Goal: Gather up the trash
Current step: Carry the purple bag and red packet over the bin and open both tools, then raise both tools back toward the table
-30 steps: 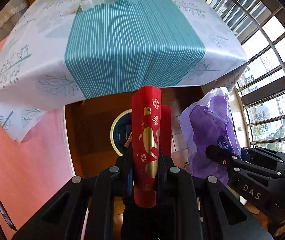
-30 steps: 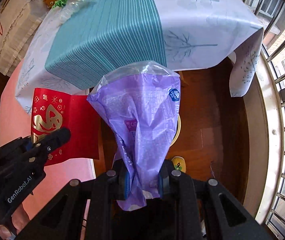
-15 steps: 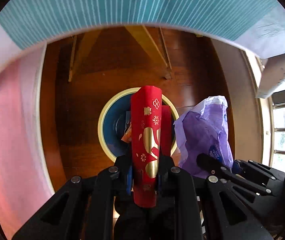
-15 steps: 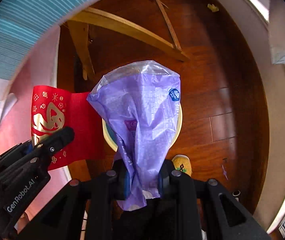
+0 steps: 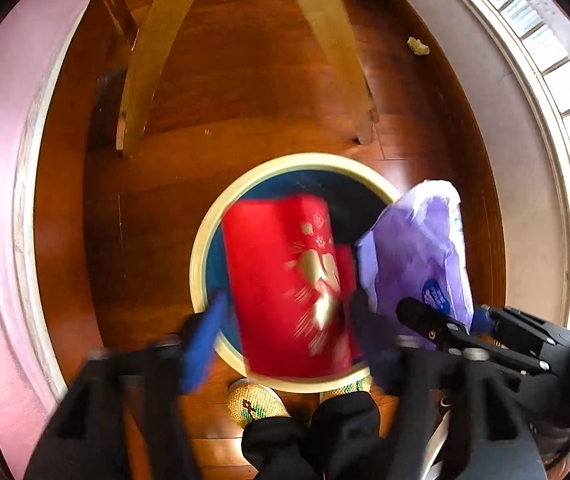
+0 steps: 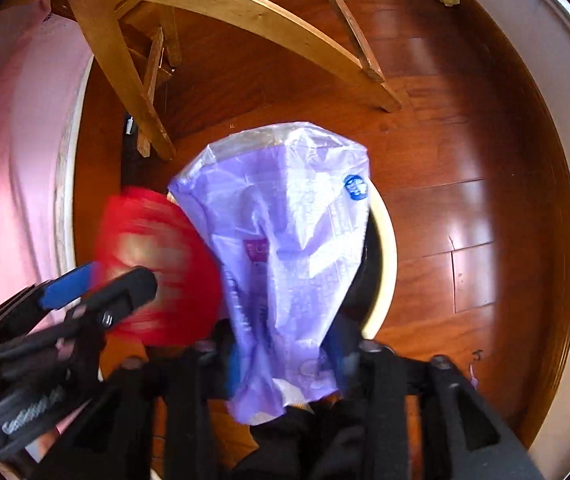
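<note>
- Left gripper [image 5: 285, 344] of mine is pointing down at the round bin [image 5: 205, 240], and its jaws are opening wide.
- My red packet [image 5: 285, 280] is sitting loose between them, right over the bin.
- My right gripper [image 6: 285, 364] is opening its jaws too.
- I am seeing the purple bag [image 6: 285, 240] sitting between them, over the bin's edge.

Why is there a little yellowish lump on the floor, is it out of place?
Yes. A crumpled scrap lies alone on the wooden floor near the white sill, far from the bin. It looks like missed trash.
</note>
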`<state>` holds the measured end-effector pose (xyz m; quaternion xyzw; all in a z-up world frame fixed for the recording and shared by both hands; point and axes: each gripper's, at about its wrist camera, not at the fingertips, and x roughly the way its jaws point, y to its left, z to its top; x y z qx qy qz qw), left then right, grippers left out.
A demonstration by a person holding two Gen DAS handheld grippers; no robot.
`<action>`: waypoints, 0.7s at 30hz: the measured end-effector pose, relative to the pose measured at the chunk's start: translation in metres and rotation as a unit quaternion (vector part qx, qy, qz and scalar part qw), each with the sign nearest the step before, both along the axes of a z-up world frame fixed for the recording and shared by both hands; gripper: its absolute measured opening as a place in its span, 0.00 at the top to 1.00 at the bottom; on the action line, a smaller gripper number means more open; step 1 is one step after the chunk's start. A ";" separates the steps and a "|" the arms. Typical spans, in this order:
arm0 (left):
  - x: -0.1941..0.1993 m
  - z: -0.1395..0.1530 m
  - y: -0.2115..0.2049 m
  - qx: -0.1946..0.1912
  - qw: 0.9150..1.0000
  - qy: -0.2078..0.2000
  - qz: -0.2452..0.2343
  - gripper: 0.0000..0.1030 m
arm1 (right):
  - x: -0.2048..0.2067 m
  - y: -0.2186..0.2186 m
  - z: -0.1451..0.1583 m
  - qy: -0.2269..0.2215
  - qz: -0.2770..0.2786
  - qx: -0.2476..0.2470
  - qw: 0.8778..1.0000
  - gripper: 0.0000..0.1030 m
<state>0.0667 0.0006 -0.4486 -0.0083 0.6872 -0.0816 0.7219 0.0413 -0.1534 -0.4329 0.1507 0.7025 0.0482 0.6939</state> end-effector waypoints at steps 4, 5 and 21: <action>0.000 -0.008 0.017 -0.001 1.000 -0.001 0.016 0.13 | 0.000 0.000 -0.007 -0.010 -0.005 0.000 1.000 0.41; 0.000 -0.008 0.021 0.001 1.000 -0.004 0.019 0.09 | 0.001 0.001 -0.008 -0.013 -0.004 -0.002 1.000 0.40; -0.003 0.020 0.030 0.028 0.999 -0.028 0.034 0.09 | 0.002 0.013 0.006 -0.019 0.002 -0.007 1.000 0.40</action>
